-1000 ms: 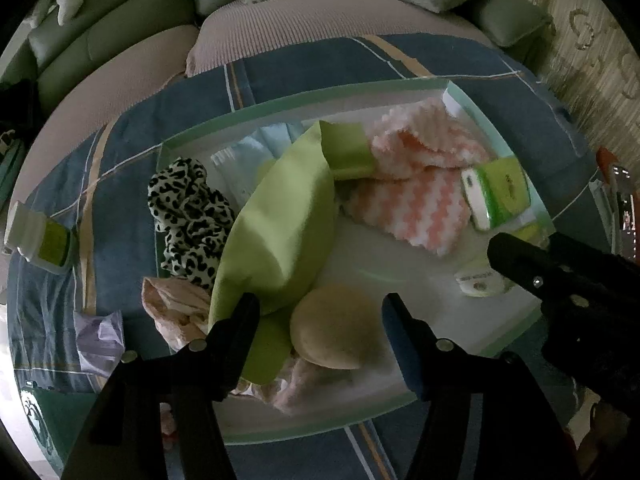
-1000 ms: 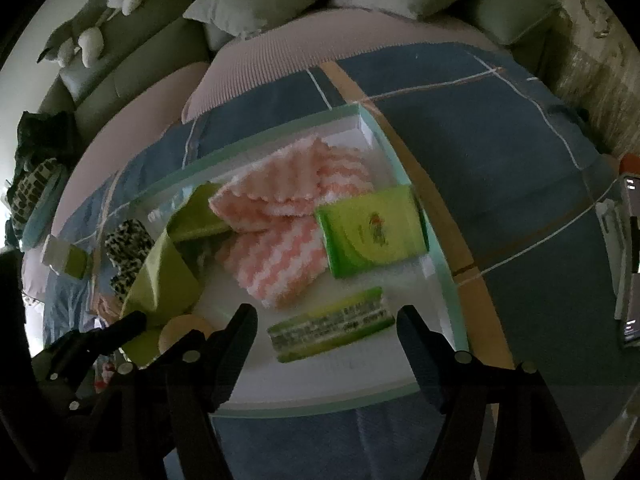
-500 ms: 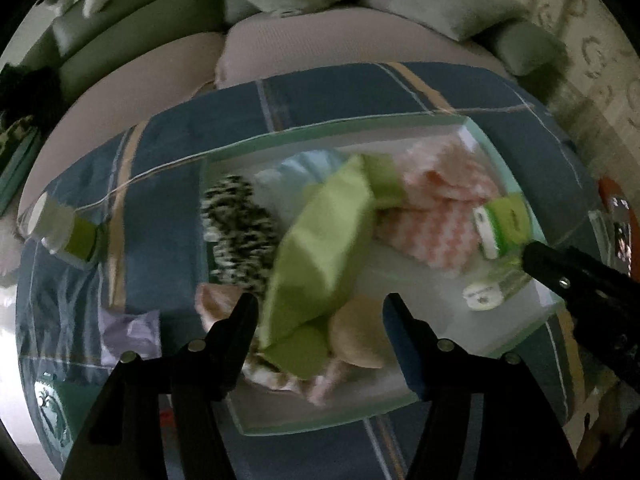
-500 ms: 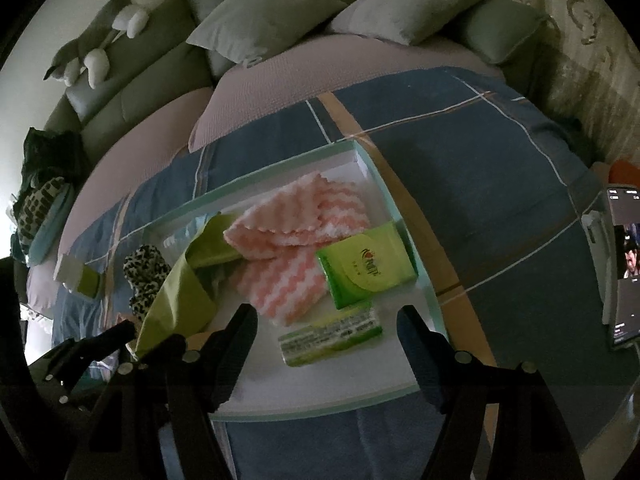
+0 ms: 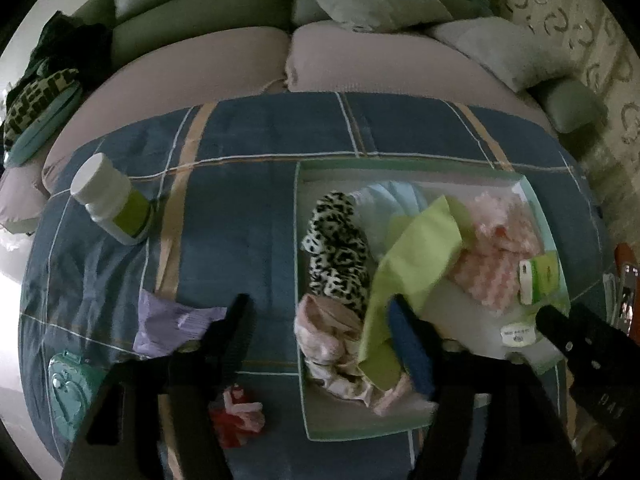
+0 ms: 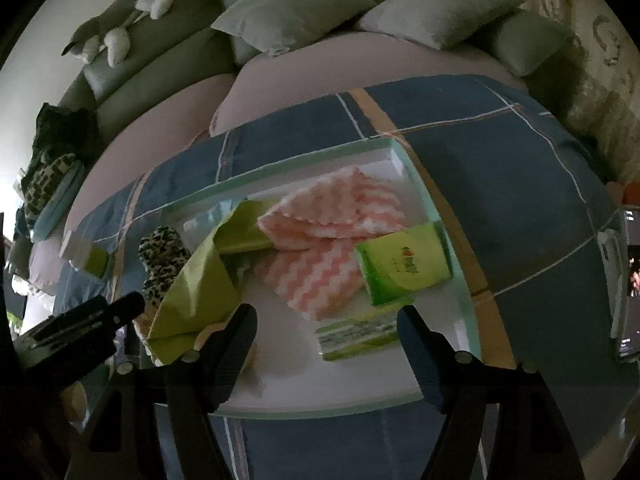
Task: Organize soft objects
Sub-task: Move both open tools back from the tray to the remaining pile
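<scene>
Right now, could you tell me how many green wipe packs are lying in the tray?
2: a flat green pack at the tray's right side, a narrower one just nearer; cloths may hide more.

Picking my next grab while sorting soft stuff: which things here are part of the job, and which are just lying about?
Job items:
- tray
- leopard cloth
- green cloth
- pink zigzag cloth
- pink garment
- purple cloth, off the tray
- red-and-pink scrap, off the tray

Lying about:
- white bottle
- tissue pack
- phone
- cushions
</scene>
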Tool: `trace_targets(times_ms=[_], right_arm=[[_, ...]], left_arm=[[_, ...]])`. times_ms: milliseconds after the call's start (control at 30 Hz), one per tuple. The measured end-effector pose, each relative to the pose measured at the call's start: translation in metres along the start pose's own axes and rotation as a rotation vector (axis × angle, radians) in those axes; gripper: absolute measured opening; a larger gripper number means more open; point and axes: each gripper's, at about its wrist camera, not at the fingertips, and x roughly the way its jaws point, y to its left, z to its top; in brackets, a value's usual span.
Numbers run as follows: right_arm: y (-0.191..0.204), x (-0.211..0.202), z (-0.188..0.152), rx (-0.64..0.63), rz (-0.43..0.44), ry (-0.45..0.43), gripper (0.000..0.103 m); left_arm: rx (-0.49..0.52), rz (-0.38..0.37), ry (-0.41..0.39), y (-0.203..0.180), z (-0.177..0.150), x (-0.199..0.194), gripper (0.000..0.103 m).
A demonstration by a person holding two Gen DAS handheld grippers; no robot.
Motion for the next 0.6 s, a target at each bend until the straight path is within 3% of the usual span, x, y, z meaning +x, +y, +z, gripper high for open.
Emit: trace_targets(times_ms=[33,100,333,400,433,600], right_arm=[[0.001,0.0,0.0,-0.003,0.002,-0.001,0.079],[0.003,0.001,0.0,-0.007,0.006,-0.001,0.084],[0.002,0.002,0.0,0.0,0.018,-0.007,0.085],[0.003,0.002,0.0,-0.005,0.019,-0.01,0.101],[0.004,0.002,0.0,-0.008,0.02,-0.015,0.103],[0.007,-0.002,0.0,-0.014,0.03,-0.031,0.103]], left_arm=[[-0.005,-0.004,-0.006,0.002,0.001,-0.001,0.087],[-0.02,-0.012,-0.016,0.006,0.001,-0.004,0.087],[-0.056,-0.003,-0.029,0.017,0.002,-0.004,0.089],[-0.071,-0.003,-0.034,0.022,0.002,-0.005,0.089],[-0.081,-0.005,-0.039,0.025,0.003,-0.005,0.089],[-0.12,0.001,-0.071,0.038,0.004,-0.011,0.089]])
